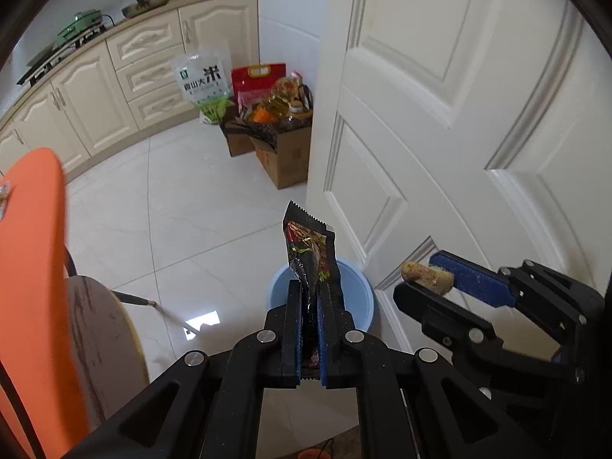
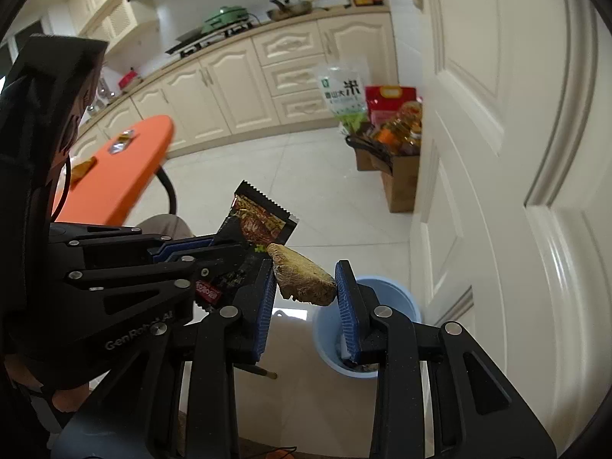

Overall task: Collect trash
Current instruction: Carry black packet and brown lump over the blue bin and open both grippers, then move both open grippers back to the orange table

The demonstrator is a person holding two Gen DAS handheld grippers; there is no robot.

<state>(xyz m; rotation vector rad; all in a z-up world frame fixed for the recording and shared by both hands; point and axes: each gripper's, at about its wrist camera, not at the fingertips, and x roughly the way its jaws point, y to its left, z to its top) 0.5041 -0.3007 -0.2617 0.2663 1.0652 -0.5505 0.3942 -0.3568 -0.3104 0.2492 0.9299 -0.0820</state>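
Observation:
My left gripper point(image 1: 310, 287) is shut on a dark snack wrapper point(image 1: 310, 246) that sticks up from its pads, right above a light blue bin point(image 1: 354, 292) on the floor. In the right wrist view my right gripper point(image 2: 305, 279) is shut on a brown crumbly chunk of food point(image 2: 304, 277), held between the blue pads just left of and above the blue bin point(image 2: 394, 306). The same chunk point(image 1: 426, 273) and right gripper point(image 1: 428, 273) show at the right of the left wrist view. The left gripper point(image 2: 244, 246) with the wrapper point(image 2: 260, 222) appears at left in the right wrist view.
A white panelled door point(image 1: 459, 114) stands close behind the bin. An orange table point(image 1: 30, 267) and a round stool point(image 1: 103, 340) are at left. Cardboard boxes with groceries point(image 1: 279, 141) and a rice bag point(image 1: 204, 84) sit by cream cabinets point(image 1: 114, 88). More scraps lie on the orange table point(image 2: 122, 168).

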